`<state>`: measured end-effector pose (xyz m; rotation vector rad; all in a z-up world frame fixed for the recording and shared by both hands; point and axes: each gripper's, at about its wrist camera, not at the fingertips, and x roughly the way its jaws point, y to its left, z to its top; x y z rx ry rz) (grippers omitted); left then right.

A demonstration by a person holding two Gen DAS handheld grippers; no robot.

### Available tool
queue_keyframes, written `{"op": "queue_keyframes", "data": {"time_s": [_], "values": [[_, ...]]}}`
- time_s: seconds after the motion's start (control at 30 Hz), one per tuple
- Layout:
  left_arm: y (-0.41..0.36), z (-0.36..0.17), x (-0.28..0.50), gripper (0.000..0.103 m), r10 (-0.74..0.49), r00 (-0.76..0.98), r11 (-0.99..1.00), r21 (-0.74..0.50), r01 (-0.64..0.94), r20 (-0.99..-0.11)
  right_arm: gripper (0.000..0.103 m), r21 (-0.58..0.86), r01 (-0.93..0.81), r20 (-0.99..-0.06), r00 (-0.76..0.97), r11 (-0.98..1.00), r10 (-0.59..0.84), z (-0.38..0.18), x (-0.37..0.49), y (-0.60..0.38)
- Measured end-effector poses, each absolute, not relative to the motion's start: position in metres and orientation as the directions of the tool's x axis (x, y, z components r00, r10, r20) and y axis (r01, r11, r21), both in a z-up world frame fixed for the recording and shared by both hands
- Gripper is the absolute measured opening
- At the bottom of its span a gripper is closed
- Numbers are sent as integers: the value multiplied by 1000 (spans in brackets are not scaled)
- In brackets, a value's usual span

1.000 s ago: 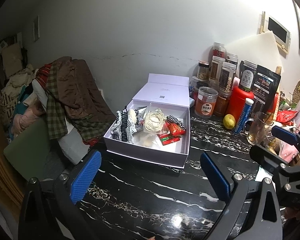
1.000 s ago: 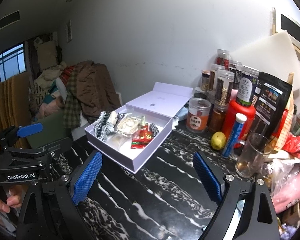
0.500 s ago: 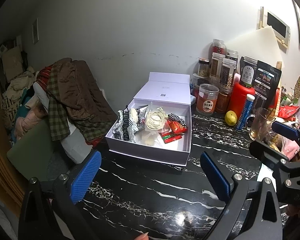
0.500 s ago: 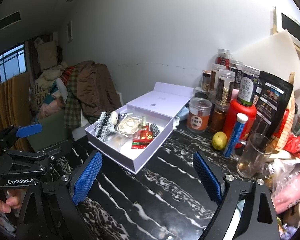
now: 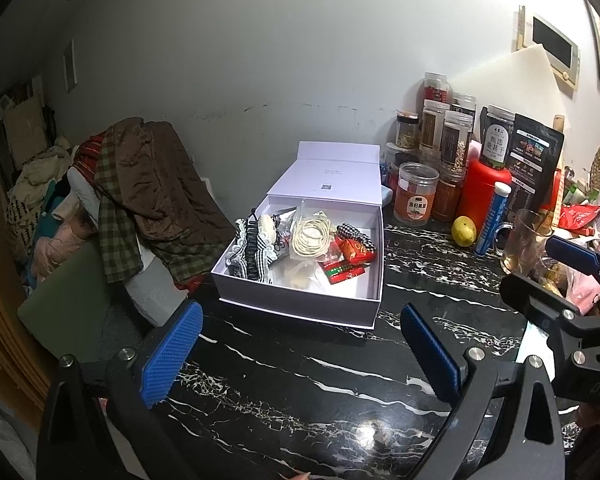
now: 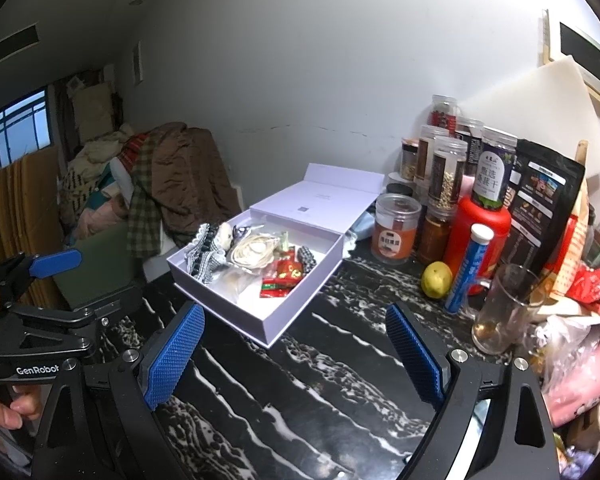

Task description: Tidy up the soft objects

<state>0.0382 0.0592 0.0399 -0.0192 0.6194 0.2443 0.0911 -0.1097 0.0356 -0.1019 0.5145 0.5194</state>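
Box: white box (image 5: 300,304) stands on the worktop (image 5: 300,380) ahead of both tongs, lid folded back toward the wall.
Left tongs: left tongs (image 5: 300,354) are spread wide and hold nothing; the box lies straight ahead, just beyond the tips.
Right tongs: right tongs (image 6: 294,354) are also spread and empty; the box lies ahead and to their left.
Soft things: checked scrunchies (image 5: 252,252) sit in the box's left part, a coiled cream cord (image 5: 310,236) in the middle, red packets (image 5: 346,264) toward the right.
Long axis: the scrunchie bundle runs from near to far, roughly along the left tongs' pointing direction.
Nearer hand: I judge the left, since the scrunchies are on its side.
Next move: probably a reach forward and down over the near wall.
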Motion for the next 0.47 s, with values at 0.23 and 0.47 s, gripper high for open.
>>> {"op": "queue_keyframes", "data": {"time_s": [0.23, 0.47], "values": [[60, 39, 40, 101, 217, 782, 972, 53, -229, -585, 93, 51, -495, -499, 740, 867, 451, 32, 94, -116], [60, 38, 43, 101, 203, 780, 974, 38, -224, -592, 93, 66, -488, -501, 738, 870, 452, 31, 97, -121]]}}
